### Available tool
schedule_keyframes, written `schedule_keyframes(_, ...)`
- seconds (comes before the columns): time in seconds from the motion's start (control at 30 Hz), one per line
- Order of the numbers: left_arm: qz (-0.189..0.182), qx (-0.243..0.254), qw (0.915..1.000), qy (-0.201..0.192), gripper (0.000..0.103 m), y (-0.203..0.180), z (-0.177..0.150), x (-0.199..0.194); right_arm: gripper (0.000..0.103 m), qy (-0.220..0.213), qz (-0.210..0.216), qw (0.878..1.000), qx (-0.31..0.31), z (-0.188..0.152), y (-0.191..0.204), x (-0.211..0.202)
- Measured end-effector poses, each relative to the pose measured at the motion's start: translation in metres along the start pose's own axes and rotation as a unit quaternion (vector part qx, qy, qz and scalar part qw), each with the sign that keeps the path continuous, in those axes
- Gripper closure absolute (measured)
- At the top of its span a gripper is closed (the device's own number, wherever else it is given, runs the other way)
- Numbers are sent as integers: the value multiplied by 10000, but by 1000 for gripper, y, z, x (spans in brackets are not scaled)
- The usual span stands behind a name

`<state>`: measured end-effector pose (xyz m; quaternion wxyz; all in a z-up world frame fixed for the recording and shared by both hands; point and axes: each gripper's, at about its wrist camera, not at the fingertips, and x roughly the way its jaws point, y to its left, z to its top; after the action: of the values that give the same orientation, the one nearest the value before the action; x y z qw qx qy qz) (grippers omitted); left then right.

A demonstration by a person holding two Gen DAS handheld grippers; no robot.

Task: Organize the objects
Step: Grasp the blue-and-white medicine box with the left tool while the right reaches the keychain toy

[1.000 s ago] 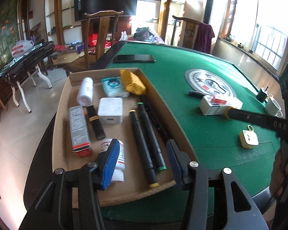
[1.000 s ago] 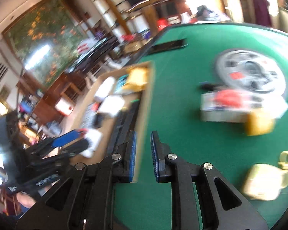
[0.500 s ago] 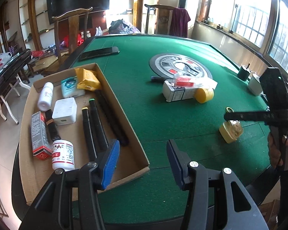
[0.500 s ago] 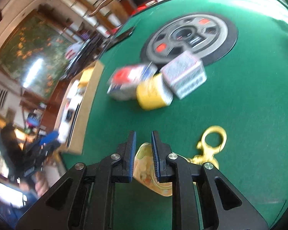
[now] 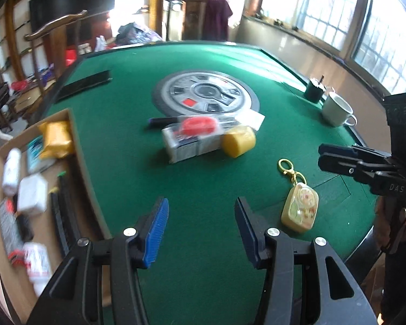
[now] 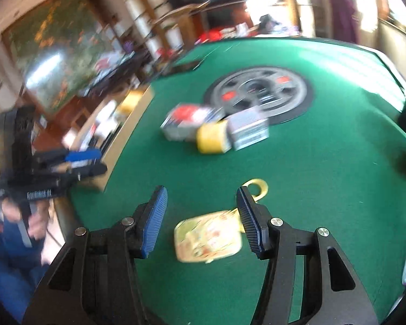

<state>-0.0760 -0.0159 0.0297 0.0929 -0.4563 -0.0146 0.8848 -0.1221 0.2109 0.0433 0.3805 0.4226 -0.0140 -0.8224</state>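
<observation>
The small pale-yellow rounded-square keychain case with gold clasp (image 6: 209, 236) lies near the green felt table's (image 6: 324, 162) front edge, under the spread, empty right gripper (image 6: 201, 211). It is judged light, rigid and slick; its flat sides should be pinched. The left gripper (image 5: 201, 216) is parted, empty.

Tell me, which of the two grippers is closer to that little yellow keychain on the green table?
The right gripper: its open jaws hang just above the keychain. The left gripper, also open, hovers over bare felt beside the keychain.
</observation>
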Motion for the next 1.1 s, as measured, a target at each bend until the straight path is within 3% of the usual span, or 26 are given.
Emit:
schedule_keyframes(0.1, 31, 15, 9999, 142, 52, -11, 31, 22, 49, -428, -23, 9976, 546, 4, -26, -7)
schedule_keyframes(0.17, 157, -98, 9998, -45, 52, -11, 58, 28, 49, -682, -13, 9938, 878, 4, -43, -7)
schedule_keyframes(0.3, 270, -530, 9982, -39, 52, 7, 110, 55, 49, -996, 484, 9861, 1238, 1, -62, 2)
schedule_keyframes(0.43, 518, -916, 9925, 626, 52, 35, 145, 112, 49, -1070, 651, 9831, 1336, 2, -70, 3)
schedule_keyframes(0.5, 638, -1019, 9873, 1039, 52, 44, 147, 135, 49, -1052, 779, 9810, 1431, 1, -73, 5)
schedule_keyframes(0.6, 549, -1155, 9802, 1508, 52, 56, 134, 151, 49, -1035, 793, 9807, 1460, 0, -75, 7)
schedule_keyframes(0.73, 298, -1198, 9796, 1587, 52, 51, 107, 134, 49, -1057, 914, 9791, 1478, 0, -75, 6)
schedule_keyframes(0.87, -687, -1338, 9732, 1739, 52, 30, 62, 105, 49, -1058, 947, 9789, 1468, -1, -74, 5)
schedule_keyframes(1.1, -1249, -774, 9781, 1474, 52, -6, 14, 57, 49, -1091, 900, 9782, 1519, -2, -76, 5)
